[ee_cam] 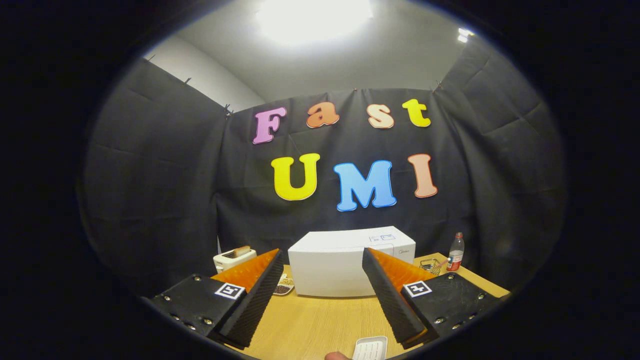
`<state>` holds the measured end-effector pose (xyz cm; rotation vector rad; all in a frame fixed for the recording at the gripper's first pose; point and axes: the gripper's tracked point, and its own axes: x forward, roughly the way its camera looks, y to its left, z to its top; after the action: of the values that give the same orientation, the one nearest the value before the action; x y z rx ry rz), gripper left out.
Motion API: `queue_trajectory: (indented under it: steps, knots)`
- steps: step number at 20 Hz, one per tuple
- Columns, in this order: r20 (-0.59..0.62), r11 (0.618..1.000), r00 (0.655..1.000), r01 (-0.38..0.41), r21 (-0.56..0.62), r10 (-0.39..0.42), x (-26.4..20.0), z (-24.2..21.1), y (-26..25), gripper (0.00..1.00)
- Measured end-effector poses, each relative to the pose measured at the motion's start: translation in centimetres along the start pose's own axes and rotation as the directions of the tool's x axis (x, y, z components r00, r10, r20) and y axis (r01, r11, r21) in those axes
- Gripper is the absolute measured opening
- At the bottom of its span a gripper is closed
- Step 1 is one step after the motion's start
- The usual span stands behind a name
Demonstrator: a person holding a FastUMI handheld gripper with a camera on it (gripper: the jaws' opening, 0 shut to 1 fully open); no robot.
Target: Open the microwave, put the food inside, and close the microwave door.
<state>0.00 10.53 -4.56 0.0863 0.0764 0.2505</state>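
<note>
Gripper (320,285) released, fingers spread, empty, above worktop (320,320). Microwave (345,265) beyond fingers, door closed. Plate (283,287) of food left of microwave, beside it. Stage: approach; contents of microwave hidden.

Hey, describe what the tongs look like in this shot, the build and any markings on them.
The tongs are two wedge-shaped fingers with ribbed inner faces, tapering toward the tips. Each sits on a flat black plate fastened with small screws, and each plate carries a square black-and-white marker tag. They stand apart, gripping nothing.
</note>
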Motion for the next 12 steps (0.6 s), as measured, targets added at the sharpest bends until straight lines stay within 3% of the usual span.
queue_trajectory:
  steps: [12]
  knots:
    - [0.009, 1.0, 1.0, -0.009, 0.006, 0.009, 0.29, 0.25, 0.38, 0.99]
